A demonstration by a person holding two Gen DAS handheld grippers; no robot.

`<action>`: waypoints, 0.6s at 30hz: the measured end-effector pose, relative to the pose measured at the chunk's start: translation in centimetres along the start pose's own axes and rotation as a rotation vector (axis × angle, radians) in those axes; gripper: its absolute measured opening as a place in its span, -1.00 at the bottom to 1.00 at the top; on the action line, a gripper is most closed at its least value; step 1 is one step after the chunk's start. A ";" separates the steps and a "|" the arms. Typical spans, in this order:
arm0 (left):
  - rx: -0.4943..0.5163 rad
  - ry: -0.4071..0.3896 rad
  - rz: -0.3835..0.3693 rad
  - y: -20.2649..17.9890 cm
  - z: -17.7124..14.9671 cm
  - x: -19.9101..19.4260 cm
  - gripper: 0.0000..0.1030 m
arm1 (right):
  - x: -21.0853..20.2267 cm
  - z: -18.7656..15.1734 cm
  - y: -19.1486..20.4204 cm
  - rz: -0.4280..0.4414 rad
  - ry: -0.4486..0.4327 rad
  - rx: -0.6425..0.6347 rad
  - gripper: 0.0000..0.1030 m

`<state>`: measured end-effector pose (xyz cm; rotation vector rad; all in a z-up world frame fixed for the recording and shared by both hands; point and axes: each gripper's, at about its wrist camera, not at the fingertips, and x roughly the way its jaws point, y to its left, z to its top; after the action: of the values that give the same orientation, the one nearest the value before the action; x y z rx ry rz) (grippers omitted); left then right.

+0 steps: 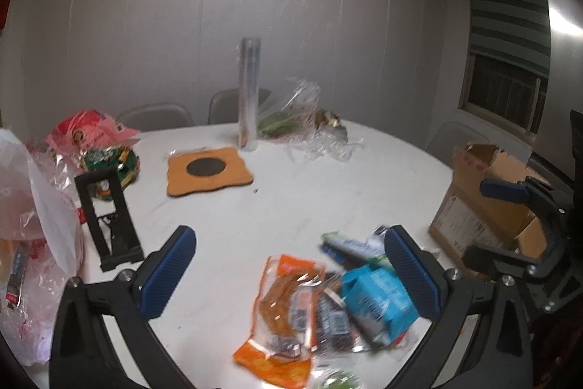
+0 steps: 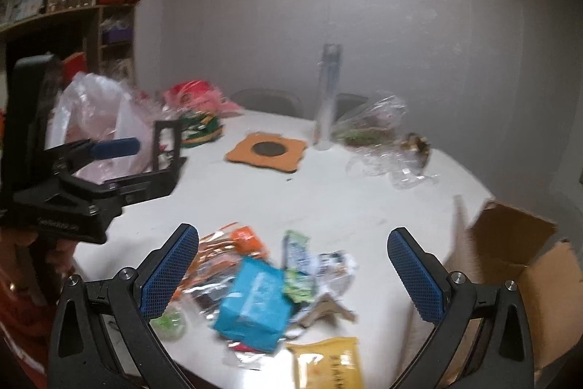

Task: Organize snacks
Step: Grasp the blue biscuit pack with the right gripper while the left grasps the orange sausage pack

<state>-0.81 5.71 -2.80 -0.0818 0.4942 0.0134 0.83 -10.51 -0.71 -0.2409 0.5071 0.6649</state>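
Fingers [image 2: 415, 272] of the right gripper [image 2: 291, 274] and the left gripper [image 1: 289, 274] are spread wide and empty above the snacks [image 1: 328, 301] heaped on the surface [image 1: 291, 199], so the blue box [image 2: 255, 308], somewhat blurred, is probably best straddled squarely before closing, the cardboard box [image 2: 517, 257] nearby.
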 end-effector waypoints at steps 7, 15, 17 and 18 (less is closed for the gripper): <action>-0.002 0.106 -0.012 2.2 -3.8 2.9 0.98 | 4.6 -3.8 0.2 0.058 0.155 0.074 0.66; 0.013 0.218 -0.060 2.5 -7.2 6.4 0.98 | 7.0 -6.7 -1.1 0.114 0.217 0.222 0.47; 0.004 0.235 -0.084 2.5 -7.6 6.9 0.98 | 7.5 -7.0 -1.2 0.117 0.227 0.241 0.47; 0.003 0.245 -0.091 2.4 -7.8 7.2 0.97 | 7.6 -7.2 -1.3 0.112 0.232 0.250 0.47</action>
<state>1.80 7.39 -13.26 -0.1039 0.7349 -0.0873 4.14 -10.17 -10.70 -0.0540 0.8245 0.6783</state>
